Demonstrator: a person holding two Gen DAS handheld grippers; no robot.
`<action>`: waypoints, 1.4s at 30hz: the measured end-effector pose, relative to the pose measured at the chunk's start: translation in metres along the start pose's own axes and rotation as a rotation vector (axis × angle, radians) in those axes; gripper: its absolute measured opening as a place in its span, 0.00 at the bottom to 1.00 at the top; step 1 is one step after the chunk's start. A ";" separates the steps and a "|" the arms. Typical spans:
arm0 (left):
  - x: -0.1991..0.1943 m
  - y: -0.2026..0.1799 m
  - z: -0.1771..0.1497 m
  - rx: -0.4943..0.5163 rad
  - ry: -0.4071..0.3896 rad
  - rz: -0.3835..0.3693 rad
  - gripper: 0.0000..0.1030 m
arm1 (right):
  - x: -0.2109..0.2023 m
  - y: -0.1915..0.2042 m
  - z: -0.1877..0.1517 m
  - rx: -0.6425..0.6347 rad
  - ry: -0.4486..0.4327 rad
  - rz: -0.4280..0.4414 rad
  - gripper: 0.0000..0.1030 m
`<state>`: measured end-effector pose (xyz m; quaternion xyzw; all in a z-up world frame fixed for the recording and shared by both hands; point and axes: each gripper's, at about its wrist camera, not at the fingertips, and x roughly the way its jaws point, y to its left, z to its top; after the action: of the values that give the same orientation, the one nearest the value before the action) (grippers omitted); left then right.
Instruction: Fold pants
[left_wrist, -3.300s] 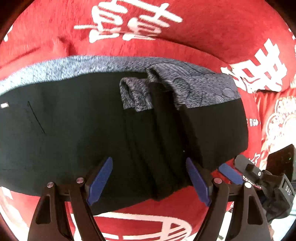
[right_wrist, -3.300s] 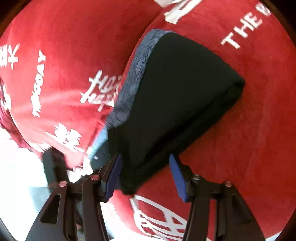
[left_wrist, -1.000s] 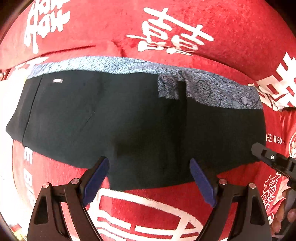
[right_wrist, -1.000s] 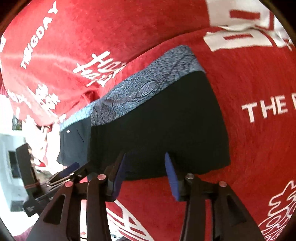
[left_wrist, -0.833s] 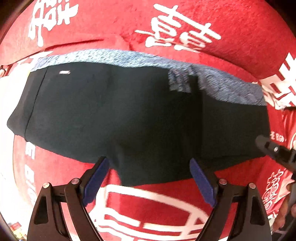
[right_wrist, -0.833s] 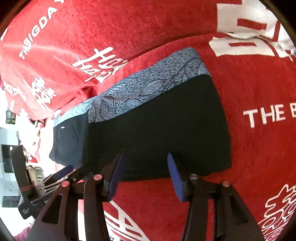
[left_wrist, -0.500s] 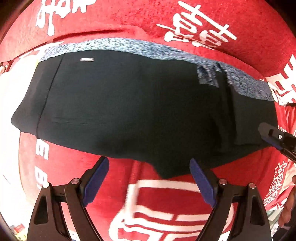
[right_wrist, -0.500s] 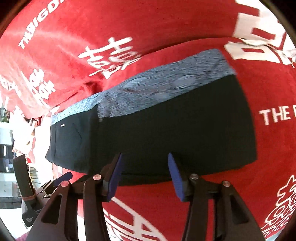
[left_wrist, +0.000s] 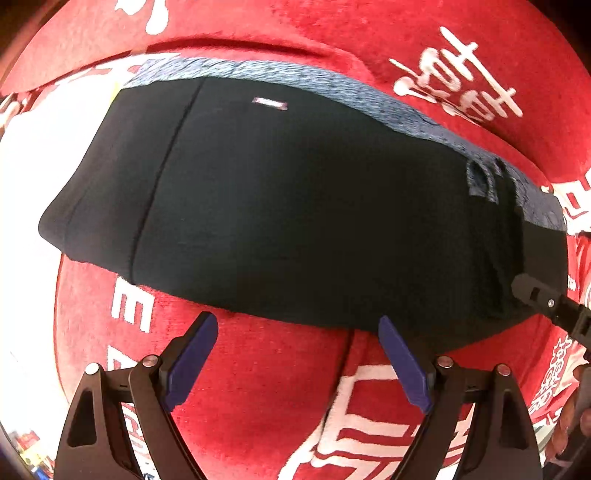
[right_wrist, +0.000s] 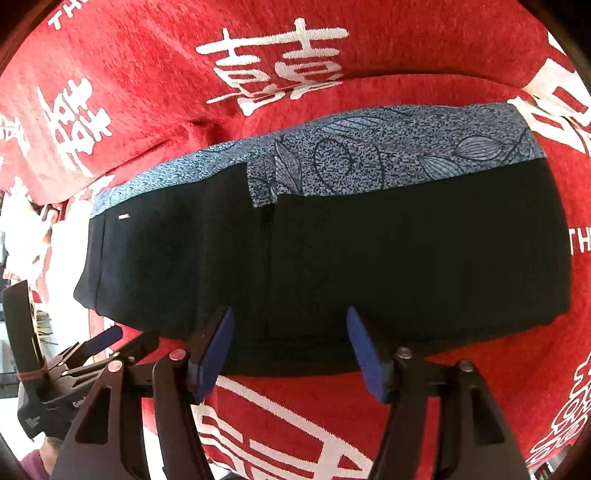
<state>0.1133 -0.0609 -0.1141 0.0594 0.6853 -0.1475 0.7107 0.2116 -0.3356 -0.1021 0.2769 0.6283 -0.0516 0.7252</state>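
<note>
Black pants (left_wrist: 295, 206) with a blue-grey patterned waistband (right_wrist: 388, 158) lie folded flat on a red cloth, a doubled layer at their right half. My left gripper (left_wrist: 295, 354) hovers open over the red cloth just in front of the pants' near edge, nothing between its blue pads (left_wrist: 192, 350). My right gripper (right_wrist: 290, 343) hangs over the near edge of the pants (right_wrist: 332, 266), jaws opening, the pads not pressing the cloth. The right gripper's tip (left_wrist: 535, 295) shows at the right in the left wrist view, and the left gripper (right_wrist: 99, 343) at lower left in the right wrist view.
The red cloth (left_wrist: 266, 398) with white characters and letters covers the whole surface around the pants. Its left edge drops off to a bright floor (left_wrist: 26, 184). Part of a hand (left_wrist: 569, 435) shows at lower right in the left wrist view.
Both grippers have slid sideways along the pants and drawn back toward their near edge. The right jaws have widened. The pants now lie flat, without the bunched fold seen earlier.
</note>
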 end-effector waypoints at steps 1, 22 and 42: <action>-0.001 0.003 0.000 -0.006 0.000 -0.003 0.87 | 0.001 0.001 0.000 -0.010 0.002 -0.010 0.65; -0.014 0.070 0.012 -0.126 -0.064 0.004 0.87 | 0.010 0.015 0.003 -0.073 0.013 -0.088 0.76; -0.011 0.172 0.016 -0.523 -0.270 -0.454 0.87 | 0.020 0.027 -0.011 -0.159 -0.002 -0.142 0.80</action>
<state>0.1787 0.0987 -0.1230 -0.2978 0.5956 -0.1281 0.7350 0.2177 -0.3025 -0.1124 0.1733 0.6477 -0.0532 0.7400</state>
